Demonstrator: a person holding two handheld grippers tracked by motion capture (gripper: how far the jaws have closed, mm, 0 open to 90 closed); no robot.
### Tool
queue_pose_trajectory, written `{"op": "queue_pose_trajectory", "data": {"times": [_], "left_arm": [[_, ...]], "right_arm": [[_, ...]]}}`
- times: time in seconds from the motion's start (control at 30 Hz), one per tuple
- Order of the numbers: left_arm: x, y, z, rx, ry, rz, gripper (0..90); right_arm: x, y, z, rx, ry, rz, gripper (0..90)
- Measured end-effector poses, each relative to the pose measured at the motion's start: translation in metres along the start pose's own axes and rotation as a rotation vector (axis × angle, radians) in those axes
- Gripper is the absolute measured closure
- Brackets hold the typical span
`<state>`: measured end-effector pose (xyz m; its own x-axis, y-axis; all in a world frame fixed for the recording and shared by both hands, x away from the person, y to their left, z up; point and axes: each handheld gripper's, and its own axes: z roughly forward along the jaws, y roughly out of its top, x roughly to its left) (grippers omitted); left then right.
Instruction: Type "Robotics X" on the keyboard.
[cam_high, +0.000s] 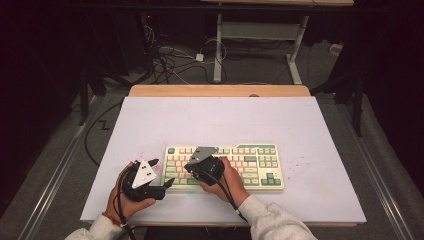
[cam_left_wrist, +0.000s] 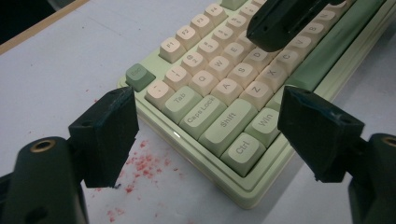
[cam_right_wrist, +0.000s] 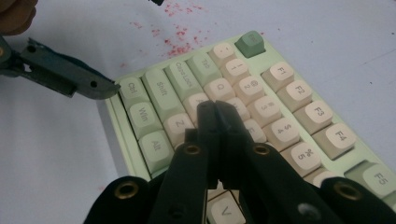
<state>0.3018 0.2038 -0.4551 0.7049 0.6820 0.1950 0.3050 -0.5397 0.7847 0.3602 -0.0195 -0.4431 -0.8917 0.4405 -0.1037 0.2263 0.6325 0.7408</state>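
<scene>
A pale green and cream keyboard (cam_high: 250, 160) lies on the white table (cam_high: 225, 120), near its front edge. My left gripper (cam_high: 162, 172) stands open at the keyboard's front left corner. In the left gripper view its jaws (cam_left_wrist: 210, 135) frame the Ctrl, Shift and Win keys without touching them. My right gripper (cam_high: 192, 167) is shut with nothing between its jaws. Its tips (cam_right_wrist: 215, 112) point down at the letter keys near the left end, and whether they touch a key I cannot tell. The right gripper's black tip (cam_left_wrist: 275, 28) also hangs over those keys.
Red specks (cam_left_wrist: 144, 168) dot the table left of the keyboard. One finger (cam_right_wrist: 70, 77) of the left gripper reaches toward the Ctrl key. A wooden edge (cam_high: 220, 90) borders the table's far side, with cables (cam_high: 170, 57) and a desk frame on the floor beyond.
</scene>
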Motion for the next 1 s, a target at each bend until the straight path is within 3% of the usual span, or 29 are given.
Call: {"op": "queue_pose_trajectory", "data": {"times": [0.9,1.0], "left_arm": [[0.001,-0.001,-0.002,-0.006,-0.001,-0.003,19.3],[0.001,-0.001,-0.002,-0.006,-0.001,-0.003,19.3]], "right_arm": [[0.0,0.009,0.021,0.058,-0.019,-0.013,90.0],[-0.001,0.009,0.023,0.092,-0.026,0.003,90.0]]}}
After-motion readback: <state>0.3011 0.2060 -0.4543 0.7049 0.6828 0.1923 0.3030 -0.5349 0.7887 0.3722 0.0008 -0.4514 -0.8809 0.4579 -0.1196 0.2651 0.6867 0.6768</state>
